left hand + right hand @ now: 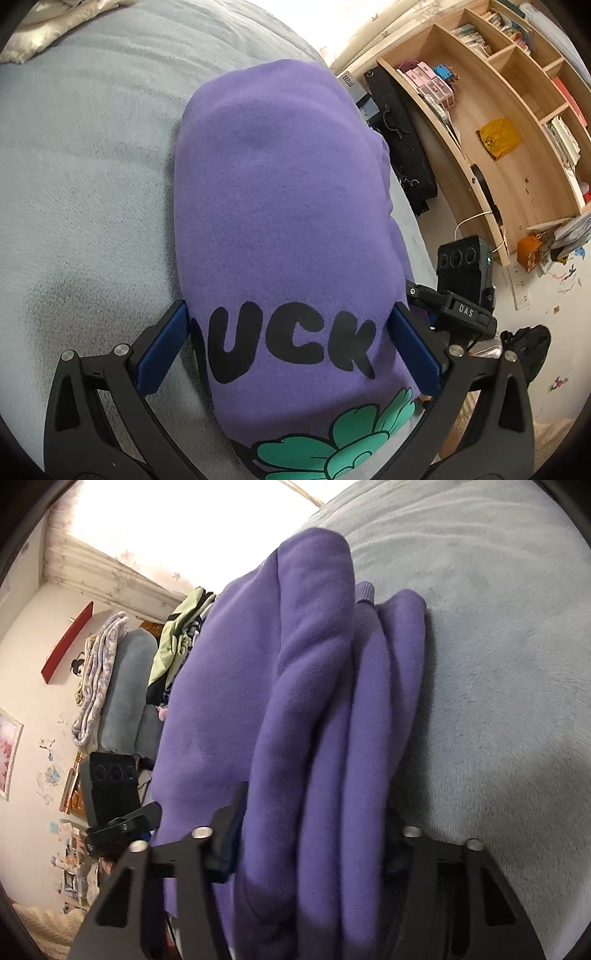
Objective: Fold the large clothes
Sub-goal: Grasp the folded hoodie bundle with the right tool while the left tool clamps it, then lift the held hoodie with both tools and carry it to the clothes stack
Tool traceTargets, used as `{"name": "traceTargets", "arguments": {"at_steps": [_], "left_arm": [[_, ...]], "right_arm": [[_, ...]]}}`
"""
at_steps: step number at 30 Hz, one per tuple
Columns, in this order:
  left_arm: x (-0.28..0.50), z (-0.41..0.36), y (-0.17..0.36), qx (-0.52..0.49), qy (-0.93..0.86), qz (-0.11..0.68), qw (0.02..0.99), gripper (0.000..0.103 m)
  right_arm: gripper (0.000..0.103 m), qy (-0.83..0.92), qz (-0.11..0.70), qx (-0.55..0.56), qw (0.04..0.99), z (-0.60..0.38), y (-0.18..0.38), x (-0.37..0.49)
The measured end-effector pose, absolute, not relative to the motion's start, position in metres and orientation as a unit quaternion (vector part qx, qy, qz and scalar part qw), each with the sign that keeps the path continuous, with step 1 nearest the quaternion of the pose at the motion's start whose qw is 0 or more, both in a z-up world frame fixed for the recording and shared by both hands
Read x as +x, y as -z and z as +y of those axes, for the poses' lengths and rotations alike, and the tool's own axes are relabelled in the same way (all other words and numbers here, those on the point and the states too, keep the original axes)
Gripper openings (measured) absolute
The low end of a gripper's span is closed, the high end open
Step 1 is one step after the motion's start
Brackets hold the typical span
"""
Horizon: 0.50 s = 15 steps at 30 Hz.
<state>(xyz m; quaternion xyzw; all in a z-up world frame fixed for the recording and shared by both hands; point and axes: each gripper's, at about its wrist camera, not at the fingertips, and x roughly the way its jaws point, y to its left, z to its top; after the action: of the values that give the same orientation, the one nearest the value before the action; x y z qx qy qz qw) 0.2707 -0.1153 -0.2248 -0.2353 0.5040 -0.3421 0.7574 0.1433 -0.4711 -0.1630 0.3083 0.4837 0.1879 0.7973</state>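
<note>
A folded purple sweatshirt (pixel 280 192) with black letters and a green flower print lies on the pale grey-blue bedspread (pixel 85 177). My left gripper (pixel 290 332) is open, its blue pads (pixel 164 347) on either side of the bundle's printed end. In the right wrist view the sweatshirt (pixel 295 720) shows as several stacked folds with a ribbed cuff (pixel 364 590). My right gripper (pixel 314 834) straddles the thick stack, its fingers mostly hidden by the cloth. The right gripper's body (pixel 465 284) shows beside the bundle in the left wrist view.
A wooden bookshelf (pixel 517 122) with books and boxes stands past the bed's edge, with a black case (pixel 402 140) beside it. Folded blankets and clothes (pixel 122 686) are piled by the wall. A cream pillow (pixel 48 26) lies at the bed's far corner.
</note>
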Motion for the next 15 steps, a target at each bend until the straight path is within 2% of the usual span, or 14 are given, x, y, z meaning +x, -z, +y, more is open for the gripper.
{"name": "traceTargets", "arguments": {"at_steps": [7, 15], "left_arm": [[0.28, -0.108, 0.218, -0.244, 0.342, 0.505, 0.754, 0.102], [0.264, -0.096, 0.169, -0.206, 0.356, 0.463, 0.786, 0.099]], "right_arm": [[0.043, -0.18, 0.458, 0.278, 0.825, -0.451, 0.138, 0.137], [0.04, -0.191, 0.425, 0.263, 0.845, -0.428, 0.11, 0.11]]}}
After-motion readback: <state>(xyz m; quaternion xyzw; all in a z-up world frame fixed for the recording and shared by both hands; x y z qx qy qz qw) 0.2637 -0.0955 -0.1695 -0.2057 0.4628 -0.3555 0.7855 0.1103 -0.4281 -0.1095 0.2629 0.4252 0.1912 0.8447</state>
